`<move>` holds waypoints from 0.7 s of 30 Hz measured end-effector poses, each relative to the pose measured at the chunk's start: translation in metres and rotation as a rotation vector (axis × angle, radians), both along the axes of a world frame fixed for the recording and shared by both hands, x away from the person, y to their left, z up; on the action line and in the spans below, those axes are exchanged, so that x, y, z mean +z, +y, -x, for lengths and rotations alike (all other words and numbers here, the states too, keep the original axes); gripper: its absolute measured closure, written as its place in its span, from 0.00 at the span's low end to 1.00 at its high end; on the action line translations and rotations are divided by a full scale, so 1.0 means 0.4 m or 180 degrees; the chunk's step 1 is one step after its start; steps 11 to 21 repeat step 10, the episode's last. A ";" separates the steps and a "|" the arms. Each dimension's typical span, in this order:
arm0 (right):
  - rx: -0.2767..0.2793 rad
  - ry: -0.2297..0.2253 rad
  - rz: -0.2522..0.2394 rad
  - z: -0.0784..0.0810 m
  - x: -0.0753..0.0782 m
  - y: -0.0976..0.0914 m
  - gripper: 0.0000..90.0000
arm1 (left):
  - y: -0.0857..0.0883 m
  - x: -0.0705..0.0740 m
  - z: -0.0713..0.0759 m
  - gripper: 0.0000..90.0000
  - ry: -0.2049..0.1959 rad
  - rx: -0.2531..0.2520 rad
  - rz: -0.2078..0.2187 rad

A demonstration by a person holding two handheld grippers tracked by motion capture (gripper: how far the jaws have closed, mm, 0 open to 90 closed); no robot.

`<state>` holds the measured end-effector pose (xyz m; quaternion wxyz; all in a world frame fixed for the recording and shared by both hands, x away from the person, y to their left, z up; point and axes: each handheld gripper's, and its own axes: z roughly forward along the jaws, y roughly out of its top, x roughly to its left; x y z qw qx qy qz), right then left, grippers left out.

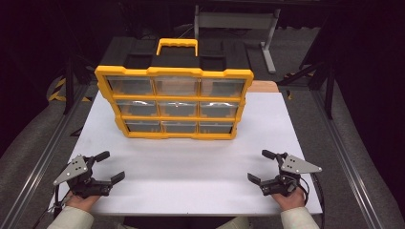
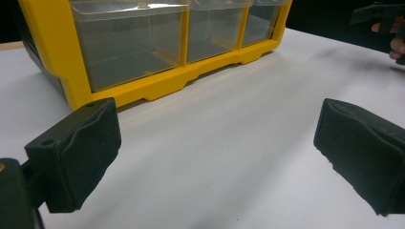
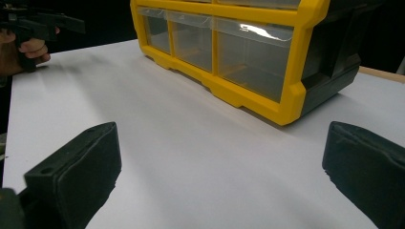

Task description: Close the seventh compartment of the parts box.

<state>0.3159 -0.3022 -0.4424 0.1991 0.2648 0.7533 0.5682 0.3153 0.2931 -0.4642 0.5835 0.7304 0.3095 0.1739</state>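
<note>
High view, yellow drawer organizer (image 1: 175,102), seemingly empty, mid-table (image 1: 191,167)

The desk (image 1: 191,176) was looked down on from above its near edge, facing forward, with the yellow drawer cabinet (image 1: 174,102) seen mid-distance. The left gripper view was taken low over the desk (image 2: 229,157) near its left corner, aimed rightward across it, with the cabinet (image 2: 143,47) close. The right gripper view was set likewise low, aimed leftward; the cabinet's bottom drawer row (image 3: 224,47) and the white surface (image 3: 191,157) before it were shared by all three views.
</note>
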 end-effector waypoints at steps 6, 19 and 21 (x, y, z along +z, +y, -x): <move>-0.0004 0.0013 0.0033 -0.001 -0.002 0.002 0.00 | 0.001 0.000 0.000 0.03 0.0003 0.0000 0.0024; -0.0005 0.0018 0.0022 -0.001 -0.002 0.002 0.00 | 0.000 0.001 -0.001 0.03 0.0004 0.0010 0.0024; -0.0005 0.0018 0.0022 -0.001 -0.002 0.002 0.00 | 0.000 0.001 -0.001 0.03 0.0004 0.0010 0.0024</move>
